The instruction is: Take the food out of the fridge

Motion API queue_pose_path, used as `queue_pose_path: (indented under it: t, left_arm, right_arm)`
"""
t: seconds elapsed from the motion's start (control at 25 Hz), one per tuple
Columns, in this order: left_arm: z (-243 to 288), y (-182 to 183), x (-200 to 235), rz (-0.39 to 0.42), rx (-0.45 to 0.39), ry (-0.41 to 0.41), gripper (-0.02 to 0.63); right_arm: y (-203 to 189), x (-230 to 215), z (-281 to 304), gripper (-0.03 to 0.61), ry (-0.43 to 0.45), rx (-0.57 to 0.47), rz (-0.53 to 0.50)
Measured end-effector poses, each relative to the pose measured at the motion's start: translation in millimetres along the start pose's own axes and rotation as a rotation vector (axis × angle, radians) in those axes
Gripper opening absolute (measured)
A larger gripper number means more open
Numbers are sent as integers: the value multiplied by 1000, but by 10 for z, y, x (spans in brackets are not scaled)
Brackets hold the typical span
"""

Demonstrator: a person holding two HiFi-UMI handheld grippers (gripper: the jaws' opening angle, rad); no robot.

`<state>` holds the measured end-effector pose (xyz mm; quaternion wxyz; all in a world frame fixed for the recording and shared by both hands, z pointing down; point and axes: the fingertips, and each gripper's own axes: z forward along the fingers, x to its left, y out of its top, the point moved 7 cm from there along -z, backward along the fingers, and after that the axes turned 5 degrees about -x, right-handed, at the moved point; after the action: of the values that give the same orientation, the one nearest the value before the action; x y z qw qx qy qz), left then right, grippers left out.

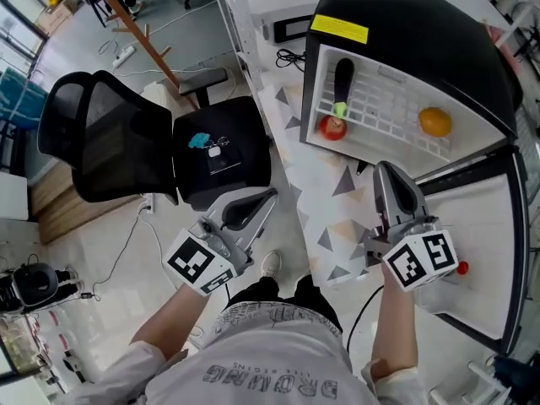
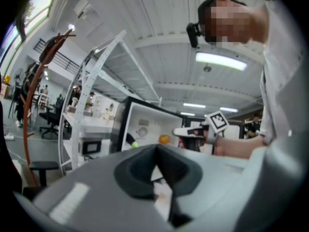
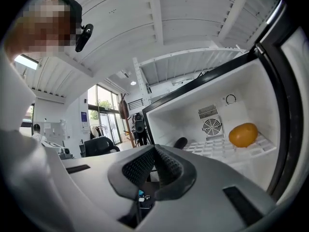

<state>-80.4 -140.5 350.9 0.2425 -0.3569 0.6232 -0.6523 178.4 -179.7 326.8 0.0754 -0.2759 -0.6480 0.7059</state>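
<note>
A small black fridge point(image 1: 422, 32) stands open on the patterned table point(image 1: 308, 201). On its white wire shelf point(image 1: 384, 112) lie a purple eggplant point(image 1: 342, 78), a red apple point(image 1: 332, 127) and an orange point(image 1: 434, 121). My right gripper point(image 1: 386, 171) is shut and empty, level, just in front of the fridge opening; its own view shows the orange point(image 3: 243, 135) and the eggplant point(image 3: 180, 143) ahead. My left gripper point(image 1: 270, 197) hangs shut and empty left of the table edge, beside the chair. From it I see the fridge point(image 2: 145, 124) and the right gripper point(image 2: 186, 131).
The fridge door point(image 1: 472, 251) stands open to the right of my right hand. A black office chair point(image 1: 110, 142) with small items on its seat point(image 1: 211, 148) is on the left. A white metal rack point(image 1: 240, 15) and a cable point(image 1: 291, 57) are behind the table.
</note>
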Motion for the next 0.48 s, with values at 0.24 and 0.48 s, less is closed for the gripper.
queue_pose_path:
  t: [0.24,0.48]
  left_arm:
    - [95,-63,47,-7,12,49,6]
    - [130,-79,137,-10,14,85,6]
  right_arm:
    - [29,-185,321,2,18,11,-15]
    - [34,-307,597,2,30,25,-24]
